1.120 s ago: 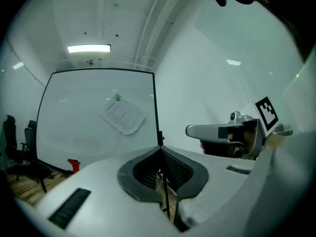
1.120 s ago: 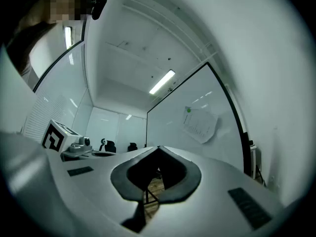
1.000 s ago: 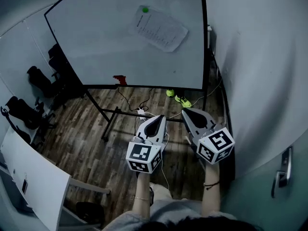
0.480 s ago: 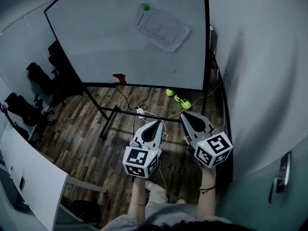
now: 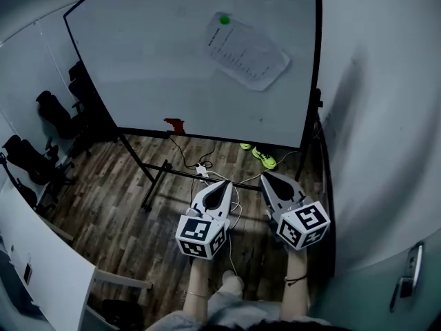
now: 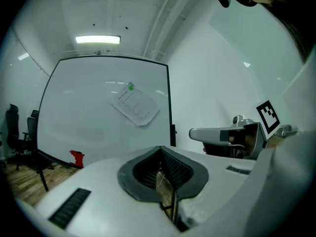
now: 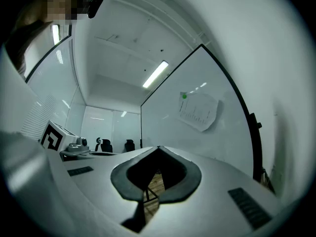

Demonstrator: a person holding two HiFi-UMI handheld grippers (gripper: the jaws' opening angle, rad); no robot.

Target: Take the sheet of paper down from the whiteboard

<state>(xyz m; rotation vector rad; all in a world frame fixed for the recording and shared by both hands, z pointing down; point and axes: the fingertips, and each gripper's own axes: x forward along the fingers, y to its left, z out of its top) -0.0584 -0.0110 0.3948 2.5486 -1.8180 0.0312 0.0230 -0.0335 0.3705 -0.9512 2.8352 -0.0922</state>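
A printed sheet of paper point(image 5: 247, 52) hangs tilted on the whiteboard point(image 5: 158, 61), pinned at its top left corner by a green round magnet point(image 5: 224, 20). The sheet also shows in the left gripper view point(image 6: 135, 106) and in the right gripper view point(image 7: 198, 110). My left gripper point(image 5: 225, 183) and right gripper point(image 5: 264, 178) are side by side, low in front of the board and well short of it. Both point toward the board with jaw tips together and nothing between them.
A red object point(image 5: 174, 125) sits on the whiteboard's bottom rail. Cables and a power strip point(image 5: 202, 172) lie on the wooden floor under the stand. Green shoes point(image 5: 262, 158) lie near the board's right leg. Office chairs point(image 5: 58, 116) stand at the left, a wall at the right.
The board and sheet appear larger and further right in the head view now. Both grippers have shifted slightly down in the picture, still side by side and shut.
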